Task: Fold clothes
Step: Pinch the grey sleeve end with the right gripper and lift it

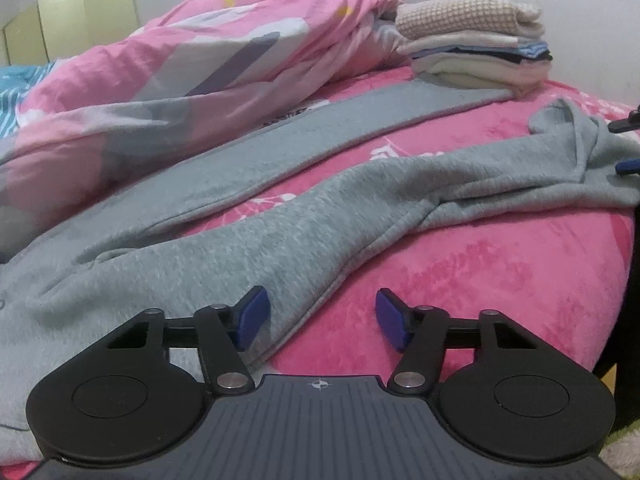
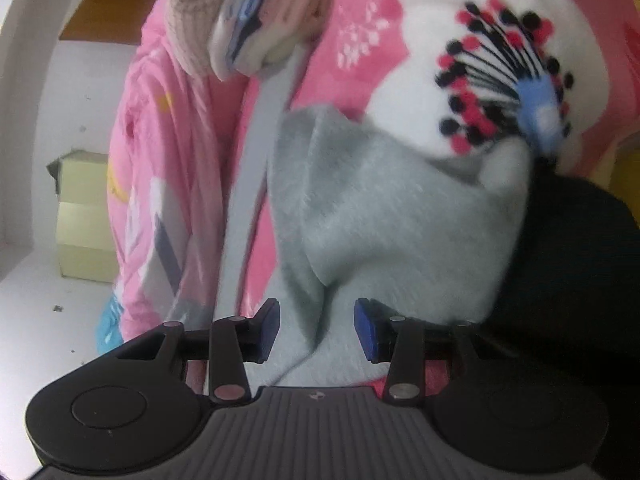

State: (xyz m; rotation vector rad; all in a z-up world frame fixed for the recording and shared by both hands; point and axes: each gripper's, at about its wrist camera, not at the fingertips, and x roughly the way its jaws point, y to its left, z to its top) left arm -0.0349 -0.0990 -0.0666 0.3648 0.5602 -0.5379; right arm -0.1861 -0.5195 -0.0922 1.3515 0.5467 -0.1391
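Handling the grey trousers, spread on the pink bed: soft, limp fleece, likely light and prone to sag, so best pinched at hem or waistband. Left gripper stands apart over a leg edge; right gripper apart, cloth between, unpinched.

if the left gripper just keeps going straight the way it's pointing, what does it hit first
Most likely the grey sweatpants: the near leg's edge lies just ahead of the open left gripper, over the pink blanket. Depth is hard to judge, so it might touch the blanket first.
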